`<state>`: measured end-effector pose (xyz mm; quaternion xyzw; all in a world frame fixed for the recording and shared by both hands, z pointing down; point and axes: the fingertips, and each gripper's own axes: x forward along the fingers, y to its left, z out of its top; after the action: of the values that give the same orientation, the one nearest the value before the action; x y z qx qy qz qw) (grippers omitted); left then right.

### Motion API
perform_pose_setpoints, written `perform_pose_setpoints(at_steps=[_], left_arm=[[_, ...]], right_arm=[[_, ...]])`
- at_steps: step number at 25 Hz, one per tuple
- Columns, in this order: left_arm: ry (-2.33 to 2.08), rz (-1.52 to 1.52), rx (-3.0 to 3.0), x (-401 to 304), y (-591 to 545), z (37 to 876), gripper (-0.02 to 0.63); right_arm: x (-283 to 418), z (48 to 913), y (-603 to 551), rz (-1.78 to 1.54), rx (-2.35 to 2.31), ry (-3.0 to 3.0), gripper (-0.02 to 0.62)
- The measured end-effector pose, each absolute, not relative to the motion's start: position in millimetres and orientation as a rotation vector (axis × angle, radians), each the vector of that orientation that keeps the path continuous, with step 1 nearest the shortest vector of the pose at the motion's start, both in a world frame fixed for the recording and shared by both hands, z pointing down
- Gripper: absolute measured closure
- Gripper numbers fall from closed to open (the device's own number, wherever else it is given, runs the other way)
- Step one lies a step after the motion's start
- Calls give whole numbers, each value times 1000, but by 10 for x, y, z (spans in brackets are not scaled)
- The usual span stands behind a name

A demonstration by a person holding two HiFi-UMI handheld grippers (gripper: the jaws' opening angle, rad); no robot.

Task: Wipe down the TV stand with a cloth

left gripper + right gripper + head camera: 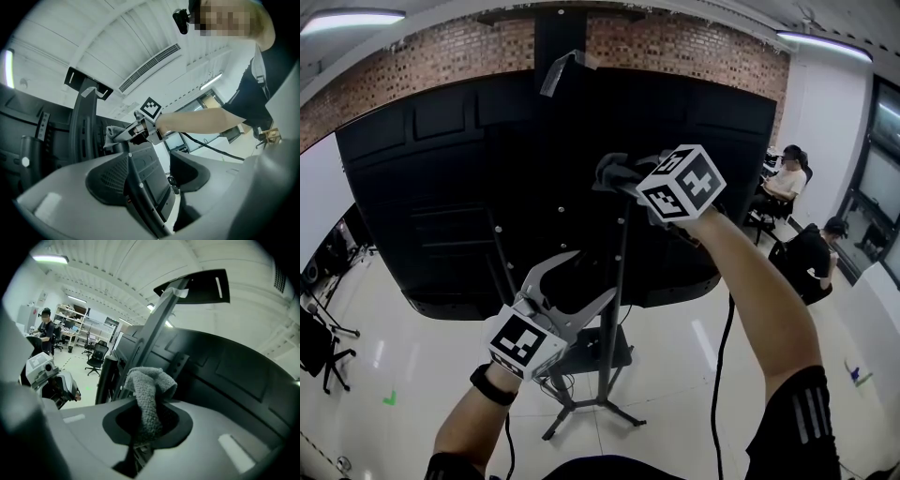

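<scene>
- Head view: a person is facing the black back of a large TV (469,187) mounted on the TV stand (619,281), whose upright post is running down the middle to a footed base on the floor.
- The right gripper (628,178) is reaching up to the top of the post. Its jaws are clamping a dark grey cloth (614,171) and holding it against the post, probably so that the bunched fabric does the rubbing.
- The left gripper (581,286) is hanging lower, just beside the post. Its jaws are spread wide and are holding nothing, so it looks to be idling or steadying.
- Two seated people (806,253) are sitting well to the right of the post.
- Left gripper view: the jaws are standing wide apart, and a dark, screw-studded section of the post is showing between them, ungripped. Whether either jaw is touching it cannot be told. Higher up the post, the right gripper is holding the cloth to the metal.
- Right gripper view: the jaws are pinching the cloth in a narrow grip. A loose fold is sticking out ahead of them towards the post, which leaves a soft pad to wipe with. The left gripper is showing low to the left of the post.
</scene>
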<state>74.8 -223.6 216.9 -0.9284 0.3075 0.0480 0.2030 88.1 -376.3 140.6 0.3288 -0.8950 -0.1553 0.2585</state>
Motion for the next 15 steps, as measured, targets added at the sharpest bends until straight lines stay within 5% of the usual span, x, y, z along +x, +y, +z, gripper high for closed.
perform_pose_setpoints(at_steps=[15], left_arm=[[850, 117, -2605, 808, -2275, 2205, 305]], right_arm=[[1229, 1408, -3427, -609, 993, -2426, 558]])
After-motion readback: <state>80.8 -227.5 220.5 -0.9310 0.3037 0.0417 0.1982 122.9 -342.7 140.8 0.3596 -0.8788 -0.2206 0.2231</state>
